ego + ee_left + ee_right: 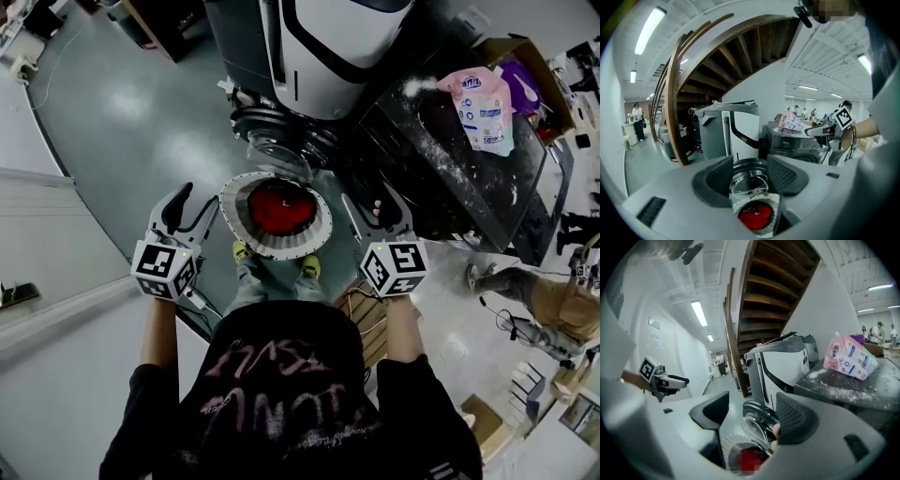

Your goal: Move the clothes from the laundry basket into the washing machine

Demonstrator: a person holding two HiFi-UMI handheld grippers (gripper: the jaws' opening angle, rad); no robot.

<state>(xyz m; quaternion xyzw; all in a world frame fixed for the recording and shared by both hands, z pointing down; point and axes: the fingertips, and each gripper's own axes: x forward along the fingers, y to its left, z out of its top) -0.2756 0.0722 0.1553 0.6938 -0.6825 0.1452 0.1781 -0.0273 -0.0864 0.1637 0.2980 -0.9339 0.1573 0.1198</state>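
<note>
A round white perforated laundry basket point(231, 214) sits on the floor by my feet, with red clothes point(278, 211) inside. Just beyond it stands the grey-and-white washing machine point(328, 47) with its round glass door point(277, 150) swung open. My left gripper point(192, 211) hovers at the basket's left edge and my right gripper point(375, 214) at its right edge. Both are open, with nothing between the jaws. In the left gripper view the red clothes point(754, 216) and the door point(747, 185) show between the left gripper point(750, 176) jaws. The right gripper point(752, 416) frames the same door point(757, 423).
A dark, dusty-topped appliance point(450, 169) stands right of the washer, with a pink detergent pouch point(483, 108) on it. A wooden staircase point(764, 291) rises behind the machine. People stand far off in the room. A cardboard box point(370, 323) lies by my right leg.
</note>
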